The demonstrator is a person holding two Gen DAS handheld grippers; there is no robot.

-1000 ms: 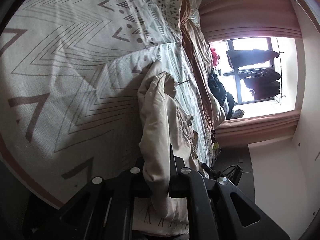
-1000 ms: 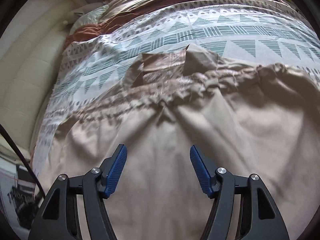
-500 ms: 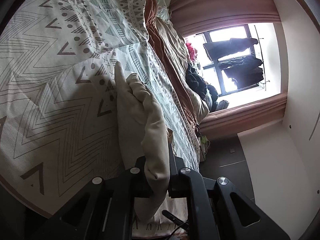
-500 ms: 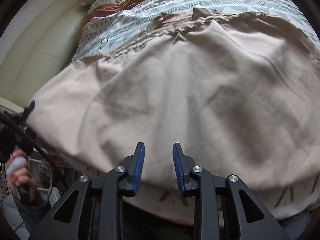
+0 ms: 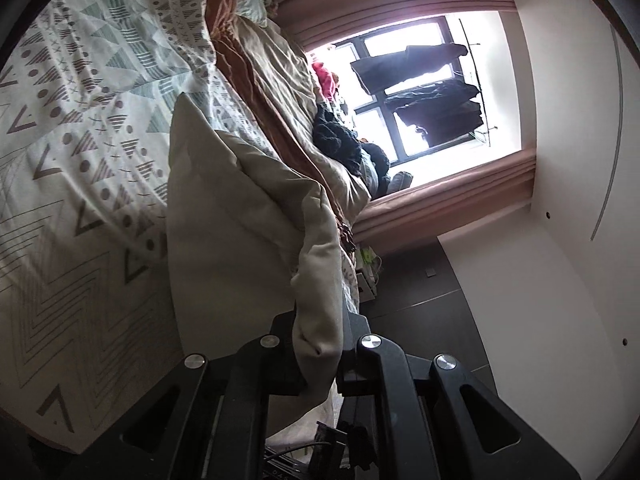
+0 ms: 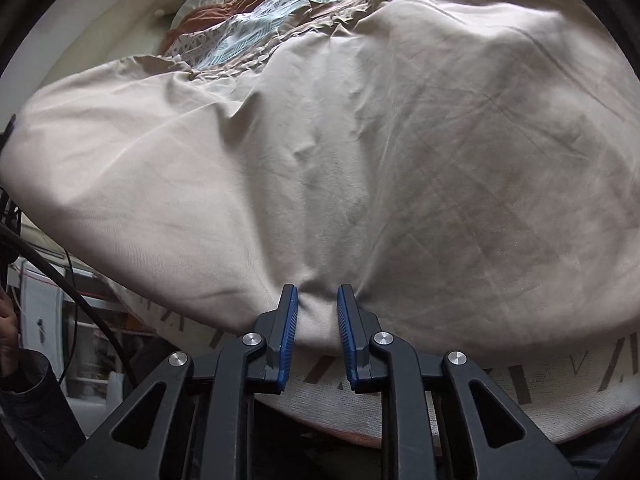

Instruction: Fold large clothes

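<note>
A large beige garment (image 6: 360, 140) lies spread over a bed with a patterned cover (image 5: 80, 120). My right gripper (image 6: 317, 320) is shut on the garment's near hem, its blue pads (image 6: 289, 320) pinching a fold of cloth. My left gripper (image 5: 318, 344) is shut on another bunched edge of the same beige garment (image 5: 240, 216) and holds it lifted off the bed, so the cloth hangs in a thick fold. The left fingertips are hidden by the cloth.
The bed's near edge (image 6: 520, 400) runs just below the right gripper. A brown blanket (image 5: 256, 80) and dark clothes (image 5: 340, 140) lie at the bed's far side by a bright window (image 5: 420, 80). Black cables (image 6: 60, 280) hang at the left.
My right gripper came back to the garment's near hem and closed on it. My left gripper has lifted its fold higher and swung toward the window.
</note>
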